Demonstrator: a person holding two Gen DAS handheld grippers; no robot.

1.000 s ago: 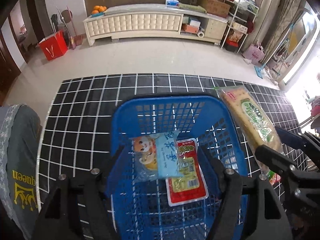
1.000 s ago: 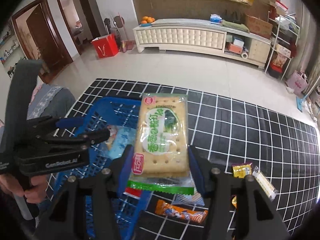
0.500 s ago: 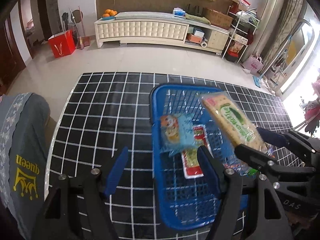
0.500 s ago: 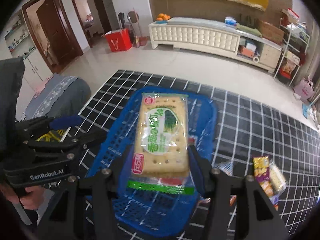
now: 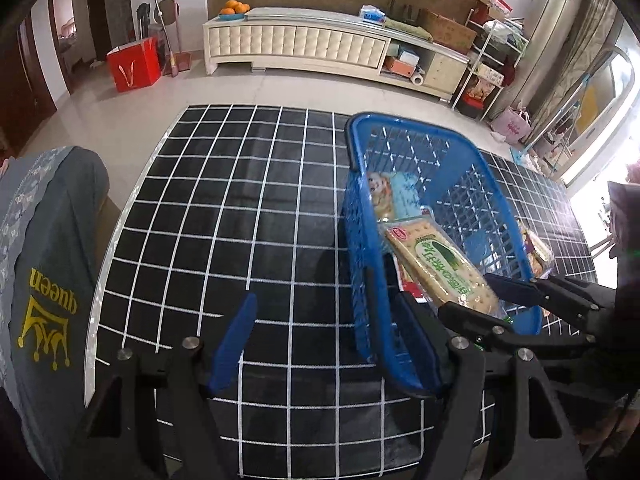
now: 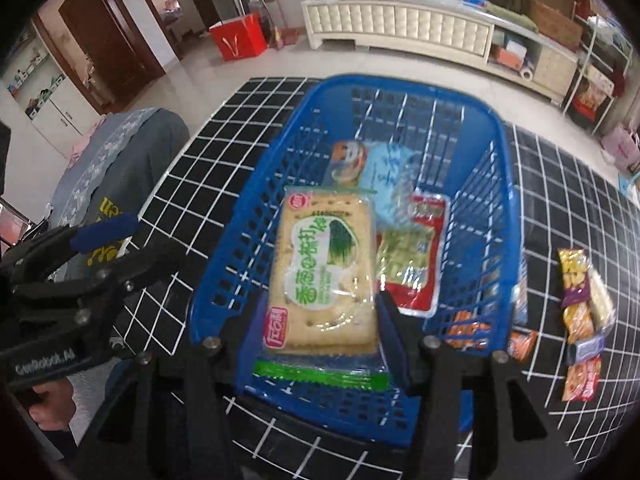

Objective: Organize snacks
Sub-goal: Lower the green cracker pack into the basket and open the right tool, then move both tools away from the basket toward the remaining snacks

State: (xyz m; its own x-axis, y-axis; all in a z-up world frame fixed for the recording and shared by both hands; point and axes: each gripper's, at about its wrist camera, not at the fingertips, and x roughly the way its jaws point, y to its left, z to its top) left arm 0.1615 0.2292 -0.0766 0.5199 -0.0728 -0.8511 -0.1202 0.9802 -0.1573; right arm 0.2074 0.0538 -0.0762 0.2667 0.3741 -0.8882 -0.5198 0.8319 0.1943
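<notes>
A blue plastic basket (image 6: pixel 496 184) stands on the black grid cloth; it also shows in the left wrist view (image 5: pixel 508 216). My right gripper (image 6: pixel 322 320) is shut on a cracker pack (image 6: pixel 324 272) with a green label and holds it inside the basket, over the near end; the pack also shows in the left wrist view (image 5: pixel 436 264). A light-blue snack bag (image 6: pixel 380 172) and a red packet (image 6: pixel 416 264) lie on the basket floor. My left gripper (image 5: pixel 324 336) is open and empty, left of the basket, its right finger at the basket's near corner.
Several loose snack packets (image 6: pixel 580 304) lie on the cloth right of the basket, and orange ones (image 6: pixel 468 328) by its right wall. A grey cushion (image 5: pixel 44 272) sits at the table's left edge. A white cabinet (image 5: pixel 304 44) stands across the room.
My right gripper has carried the cracker pack forward and down into the basket. My left gripper has drawn away to the left, so the basket now sits to its right.
</notes>
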